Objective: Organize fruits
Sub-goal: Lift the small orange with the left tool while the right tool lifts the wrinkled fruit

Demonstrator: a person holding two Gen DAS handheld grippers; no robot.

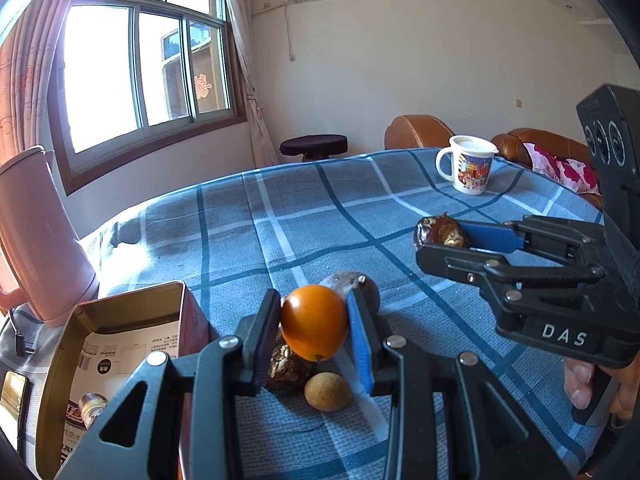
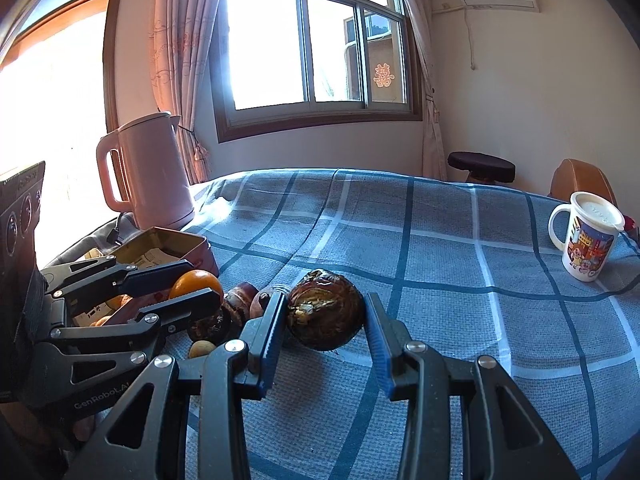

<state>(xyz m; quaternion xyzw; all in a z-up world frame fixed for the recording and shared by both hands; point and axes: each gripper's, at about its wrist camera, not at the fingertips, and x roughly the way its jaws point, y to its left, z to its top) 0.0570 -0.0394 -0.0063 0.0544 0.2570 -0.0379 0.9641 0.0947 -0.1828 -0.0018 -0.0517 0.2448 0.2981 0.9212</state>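
Note:
My left gripper (image 1: 314, 322) is shut on an orange fruit (image 1: 314, 322) and holds it above the cloth; it also shows in the right wrist view (image 2: 196, 282). Below it lie a dark wrinkled fruit (image 1: 288, 368), a small tan round fruit (image 1: 328, 391) and a purple-brown fruit (image 1: 362, 285). My right gripper (image 2: 325, 312) is shut on a dark brown wrinkled fruit (image 2: 325, 312), seen in the left wrist view (image 1: 440, 232) to the right. An open metal tin (image 1: 120, 360) stands at the left, holding printed paper and a small fruit (image 1: 93, 406).
A blue plaid cloth (image 1: 320, 216) covers the table. A pink kettle (image 2: 150, 172) stands at the far left beside the tin (image 2: 168, 244). A white printed mug (image 2: 586, 236) stands at the far right. A phone (image 1: 14, 396) lies at the left edge.

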